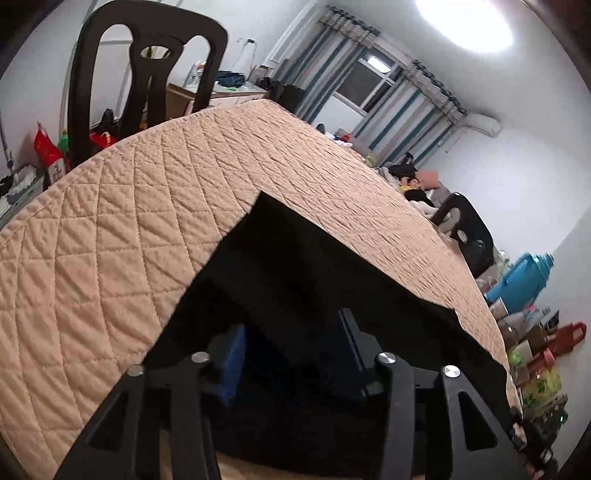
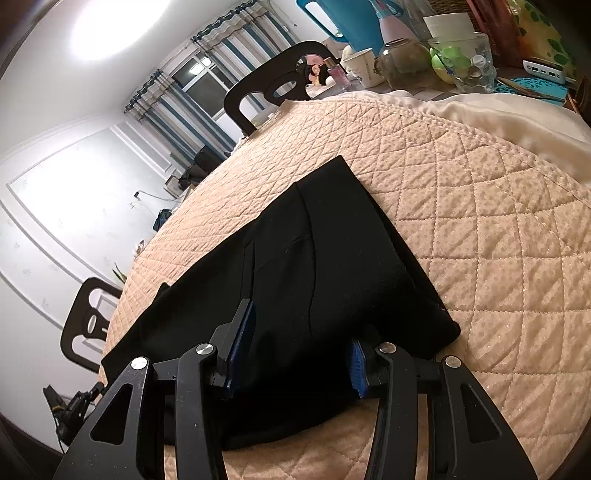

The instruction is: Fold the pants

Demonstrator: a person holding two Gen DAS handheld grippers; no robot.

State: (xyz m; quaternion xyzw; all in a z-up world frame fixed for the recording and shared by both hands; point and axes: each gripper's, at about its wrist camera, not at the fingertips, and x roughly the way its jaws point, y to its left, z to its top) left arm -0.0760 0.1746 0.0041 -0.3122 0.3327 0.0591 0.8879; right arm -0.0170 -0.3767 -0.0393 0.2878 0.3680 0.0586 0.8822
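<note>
Black pants (image 2: 314, 240) lie folded into a long flat band on a beige quilted table cover (image 2: 480, 240). My right gripper (image 2: 301, 325) sits low over the near end of the band. Its blue pads (image 2: 240, 332) stand wide apart with black cloth lying under and between them, and I see no pinch. In the left wrist view the pants (image 1: 314, 266) fill the lower middle, with one straight folded edge running toward the right. My left gripper (image 1: 291, 321) hovers over that dark cloth, its jaws partly apart and nothing clamped between them.
Dark chairs (image 1: 147, 74) (image 1: 469, 229) (image 2: 273, 85) (image 2: 88, 321) stand around the table. Beyond the cover's far end sit a blue jug (image 2: 343, 18), glass jars (image 2: 461, 59) and cups. A person (image 1: 413, 184) lies on a sofa by the curtained window.
</note>
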